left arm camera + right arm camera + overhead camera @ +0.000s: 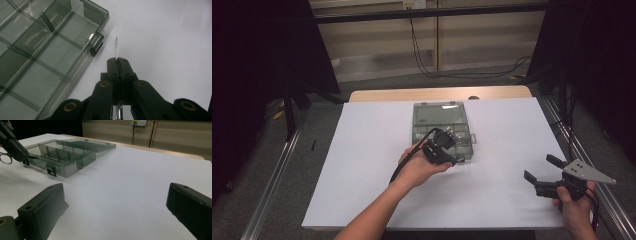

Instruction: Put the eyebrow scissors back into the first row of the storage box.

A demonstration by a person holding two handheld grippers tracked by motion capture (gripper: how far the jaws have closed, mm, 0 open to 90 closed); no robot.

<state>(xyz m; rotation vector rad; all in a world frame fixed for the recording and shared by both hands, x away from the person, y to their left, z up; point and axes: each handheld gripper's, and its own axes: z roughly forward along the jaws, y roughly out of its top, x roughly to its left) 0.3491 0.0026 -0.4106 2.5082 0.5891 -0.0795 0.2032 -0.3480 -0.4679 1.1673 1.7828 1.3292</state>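
Smoke-grey transparent plastic organiser box [443, 131], rectangular, divided by thin walls into small compartments, its lid folded flat behind it and two dark latches on its near wall; it lies at the centre of the white sheet-covered table [362, 160], toward the far half. Just in front of the box's near right corner, the left gripper [118, 60] has its two black jaws pressed together on a small pair of metal scissors [116, 47]: a thin blade tip juts out beyond the pads, and the finger rings [5, 158] hang behind them, as the right gripper view shows. The blade tip stands beside the right-hand latch [96, 44], apart from it. At the table's right edge, the right gripper [546, 168] has its jaws spread wide, with nothing between them. Broad bare sheet lies between box and right gripper, and along the left and near edges.
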